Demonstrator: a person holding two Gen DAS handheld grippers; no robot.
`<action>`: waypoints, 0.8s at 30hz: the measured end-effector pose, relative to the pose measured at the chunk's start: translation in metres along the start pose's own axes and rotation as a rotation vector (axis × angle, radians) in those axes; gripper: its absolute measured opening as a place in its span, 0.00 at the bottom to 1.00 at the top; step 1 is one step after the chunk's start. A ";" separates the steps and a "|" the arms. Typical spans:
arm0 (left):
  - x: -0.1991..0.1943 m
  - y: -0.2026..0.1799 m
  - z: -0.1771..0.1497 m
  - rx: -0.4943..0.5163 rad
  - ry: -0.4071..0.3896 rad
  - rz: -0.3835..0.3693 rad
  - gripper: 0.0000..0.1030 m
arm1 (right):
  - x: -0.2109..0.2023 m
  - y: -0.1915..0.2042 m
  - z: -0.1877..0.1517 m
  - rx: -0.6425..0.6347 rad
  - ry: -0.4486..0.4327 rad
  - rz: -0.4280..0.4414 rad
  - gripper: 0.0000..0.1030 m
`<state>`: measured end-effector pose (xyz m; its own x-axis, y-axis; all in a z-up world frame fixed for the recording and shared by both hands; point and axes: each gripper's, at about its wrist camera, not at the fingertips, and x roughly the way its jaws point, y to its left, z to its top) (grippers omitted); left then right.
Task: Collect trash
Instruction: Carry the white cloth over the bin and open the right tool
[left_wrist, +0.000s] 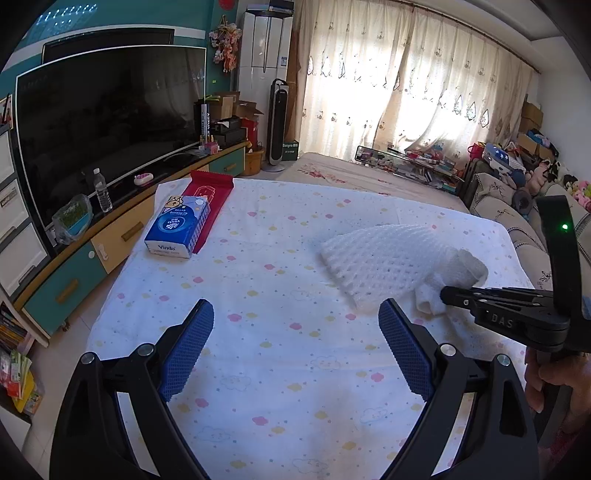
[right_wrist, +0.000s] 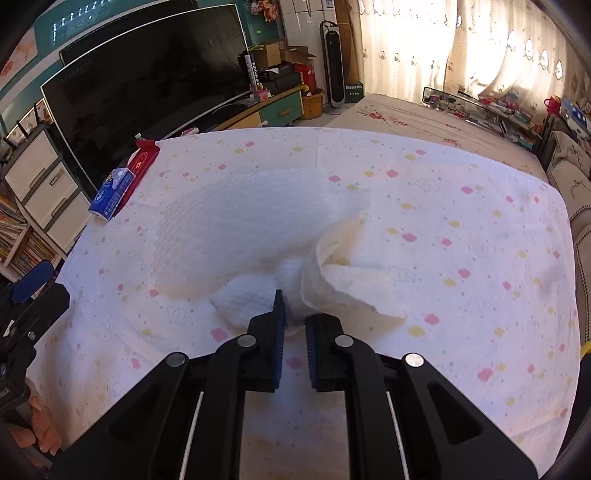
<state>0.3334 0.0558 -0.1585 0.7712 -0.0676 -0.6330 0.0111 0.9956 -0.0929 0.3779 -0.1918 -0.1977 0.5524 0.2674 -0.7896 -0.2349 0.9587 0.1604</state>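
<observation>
Your right claw (right_wrist: 294, 314) is clamped on the bunched end of a white foam net sleeve (right_wrist: 236, 225), soft mesh with a knobbly grid texture. A crumpled white paper towel (right_wrist: 354, 280) is pinched in the same grip and fans out toward 2 o'clock in the right wrist view. The sleeve body lies flat on the table (right_wrist: 480, 206), stretching from the claw toward 10 o'clock.

In the left wrist view the sleeve (left_wrist: 384, 258) sits at 2 o'clock from your left claw (left_wrist: 295, 332), with the right claw (left_wrist: 448, 295) on its near right end.

The left claw is wide open with nothing between its blue ribbed pads (left_wrist: 190, 347), and it hangs over bare cloth. The cloth is white with small pink, yellow and blue cloud prints.

At 11 o'clock, near the far left table edge, there's a blue rectangular tissue pack (left_wrist: 179, 230), soft plastic wrap. It rests on a flat red folder-like sheet (left_wrist: 210, 203). Both are well apart from the sleeve.
</observation>
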 end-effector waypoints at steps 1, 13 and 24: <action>0.000 -0.001 0.000 0.002 -0.001 -0.001 0.87 | -0.007 -0.003 -0.004 0.007 -0.004 0.003 0.10; -0.003 -0.014 -0.002 0.047 -0.013 -0.024 0.87 | -0.101 -0.031 -0.065 0.051 -0.125 -0.032 0.10; -0.005 -0.027 -0.007 0.100 -0.030 -0.026 0.87 | -0.182 -0.053 -0.099 0.061 -0.240 -0.099 0.10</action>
<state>0.3252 0.0290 -0.1579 0.7884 -0.0927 -0.6082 0.0936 0.9951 -0.0303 0.2109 -0.3009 -0.1213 0.7459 0.1804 -0.6411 -0.1255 0.9835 0.1306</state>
